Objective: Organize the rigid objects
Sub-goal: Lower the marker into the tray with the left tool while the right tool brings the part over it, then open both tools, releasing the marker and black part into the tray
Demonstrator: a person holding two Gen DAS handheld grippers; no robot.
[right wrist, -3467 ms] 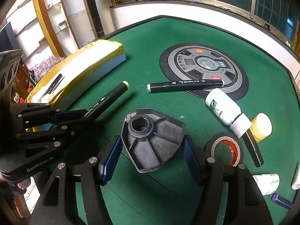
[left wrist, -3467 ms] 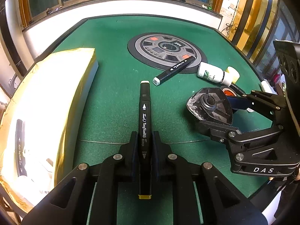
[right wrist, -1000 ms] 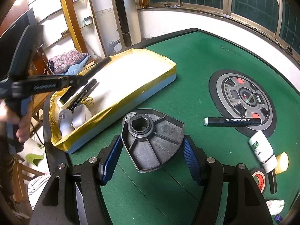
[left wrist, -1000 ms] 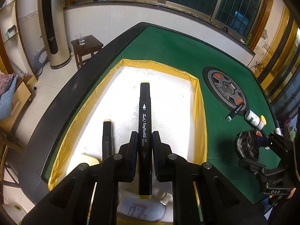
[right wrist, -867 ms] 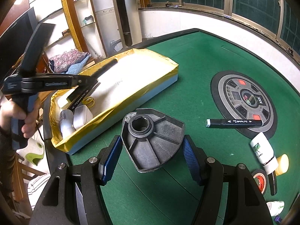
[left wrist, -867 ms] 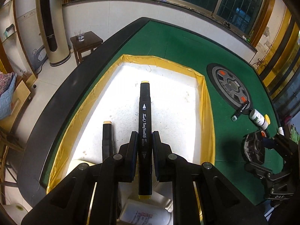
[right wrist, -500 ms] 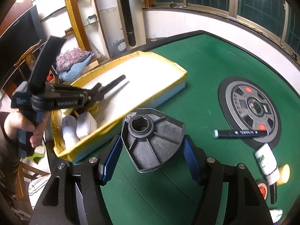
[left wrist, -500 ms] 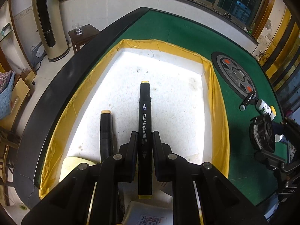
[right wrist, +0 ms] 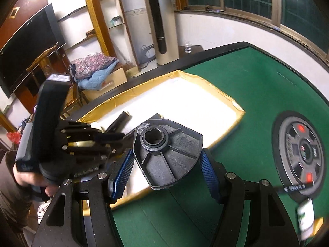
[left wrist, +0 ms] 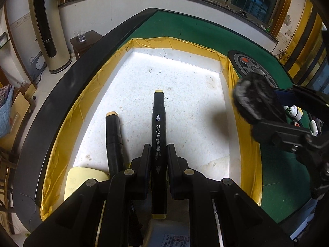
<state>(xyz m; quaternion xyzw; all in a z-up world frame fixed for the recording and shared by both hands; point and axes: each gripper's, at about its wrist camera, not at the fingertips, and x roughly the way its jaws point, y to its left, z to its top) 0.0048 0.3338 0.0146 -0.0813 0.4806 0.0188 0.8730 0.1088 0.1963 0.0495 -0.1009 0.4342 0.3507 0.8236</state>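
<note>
My left gripper (left wrist: 158, 147) is shut on a black marker (left wrist: 158, 113) with yellow ends. It hangs pointing down over the white floor of the gold-taped box (left wrist: 230, 70). A second black marker (left wrist: 114, 140) lies in the box just left of it. My right gripper (right wrist: 165, 173) is shut on a black ribbed plastic part (right wrist: 170, 160) with a round hub. In the right wrist view that part hangs over the box's near rim (right wrist: 236, 121). The left gripper (right wrist: 115, 138) shows there too, close at the left. The part (left wrist: 255, 100) looks blurred in the left wrist view.
A pale yellow pad (left wrist: 82, 177) and a white bottle (left wrist: 174, 234) lie at the box's near end. On the green table (right wrist: 257, 94) lie a grey disc (right wrist: 302, 150), another marker (right wrist: 294, 188) and a white bottle (right wrist: 306, 214). The black table edge (left wrist: 61, 94) runs left of the box.
The left gripper has sunk a little lower over the box with its marker. The right gripper has carried the black part across the table to the box's rim, next to the left gripper.
</note>
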